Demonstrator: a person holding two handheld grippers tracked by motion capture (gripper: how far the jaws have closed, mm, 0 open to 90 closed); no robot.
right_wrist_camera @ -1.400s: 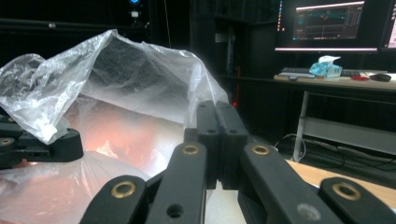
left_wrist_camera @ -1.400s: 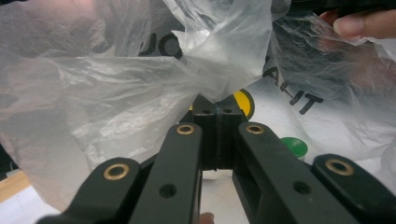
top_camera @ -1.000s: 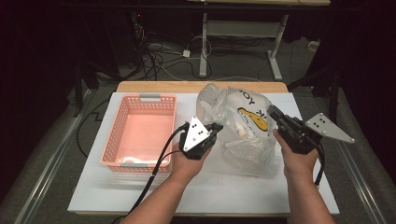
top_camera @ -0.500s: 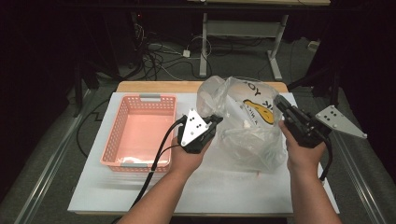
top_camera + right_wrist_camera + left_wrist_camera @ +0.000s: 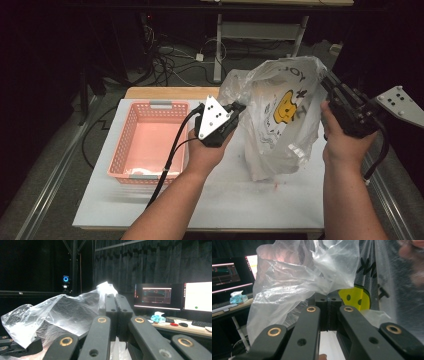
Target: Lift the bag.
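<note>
Now higher than before — plastic bag lifted, seemingly clear of table, left gripper and right gripper jaws pinching its edges.

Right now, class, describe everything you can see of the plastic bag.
The plastic bag is thin, crinkled and see-through, printed with a yellow smiling face and black letters. It hangs lifted above the white table, its bottom sagging toward the surface, right of the pink basket. The left gripper pinches one top edge and the right gripper the other, stretching it between them.
</note>
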